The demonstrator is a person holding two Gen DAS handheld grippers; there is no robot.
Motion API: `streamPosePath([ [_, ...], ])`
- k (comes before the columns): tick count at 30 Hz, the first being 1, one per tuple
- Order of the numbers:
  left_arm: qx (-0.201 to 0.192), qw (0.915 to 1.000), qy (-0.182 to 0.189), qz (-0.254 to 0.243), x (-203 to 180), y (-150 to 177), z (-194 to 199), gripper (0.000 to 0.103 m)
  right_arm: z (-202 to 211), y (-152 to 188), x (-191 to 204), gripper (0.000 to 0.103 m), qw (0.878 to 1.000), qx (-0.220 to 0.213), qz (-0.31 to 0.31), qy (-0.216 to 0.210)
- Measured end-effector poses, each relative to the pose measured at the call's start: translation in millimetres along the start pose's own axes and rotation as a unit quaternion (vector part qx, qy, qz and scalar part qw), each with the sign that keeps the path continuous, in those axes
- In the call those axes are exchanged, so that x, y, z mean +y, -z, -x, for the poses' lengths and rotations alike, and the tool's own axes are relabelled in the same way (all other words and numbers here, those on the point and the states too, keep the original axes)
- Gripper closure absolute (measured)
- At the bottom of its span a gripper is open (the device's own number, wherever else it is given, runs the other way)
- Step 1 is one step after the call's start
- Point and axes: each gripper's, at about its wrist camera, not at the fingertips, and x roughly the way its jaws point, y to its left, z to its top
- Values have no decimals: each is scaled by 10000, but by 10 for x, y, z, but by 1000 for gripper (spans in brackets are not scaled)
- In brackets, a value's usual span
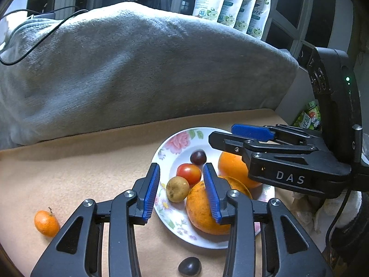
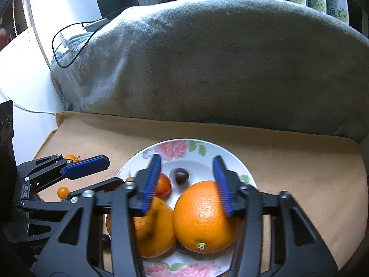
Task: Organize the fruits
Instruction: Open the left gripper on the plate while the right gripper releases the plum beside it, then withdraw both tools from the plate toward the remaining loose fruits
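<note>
- Mandarin (image 1: 46, 223) on tan mat (image 1: 80, 173), at 9 o'clock from plate (image 1: 161, 154).
- Left gripper (image 1: 181, 192) apart, empty, over plate's 8 o'clock rim.
- Right gripper (image 2: 188, 185) apart, straddling orange (image 2: 203, 217), pads clear.

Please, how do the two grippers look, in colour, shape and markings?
Both are black plastic with silver bolts and flat ribbed blue pads. The left gripper matches the right gripper, whose body bears white letters "DAS", a small green light and a black cable.
</note>
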Motion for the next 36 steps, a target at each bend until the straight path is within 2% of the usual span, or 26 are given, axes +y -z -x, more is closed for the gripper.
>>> streamPosePath([
  [3,-10,10000,10,-5,-10,-2,7,61,21,-15,-10,51,10000,-37,-12,18],
  [6,-29,10000,6,-36,-29,-5,25,52,47,-18,-11,33,9999,-123,-14,54],
  [7,-43,10000,-13,-48,-36,-7,35,45,57,-19,-8,28,9999,-150,-8,67],
  [8,-59,10000,-27,-56,-39,-11,44,38,67,-19,-7,26,9998,-171,-3,79],
  [11,-79,9999,-50,-72,-53,-27,66,31,88,-18,-3,22,9997,-219,-13,97],
  [13,-73,9999,-75,-86,-61,-35,68,29,105,-21,-2,14,9996,-257,-29,103],
  [20,-77,9998,-155,-53,-55,-45,111,29,157,-17,14,12,9993,-307,-21,211],
  [24,-115,9997,-222,-80,-70,-54,186,29,226,15,6,4,9988,-421,-94,226],
  [36,-184,9992,-359,-25,-66,-13,383,29,501,129,87,3,9977,-615,-91,253],
])
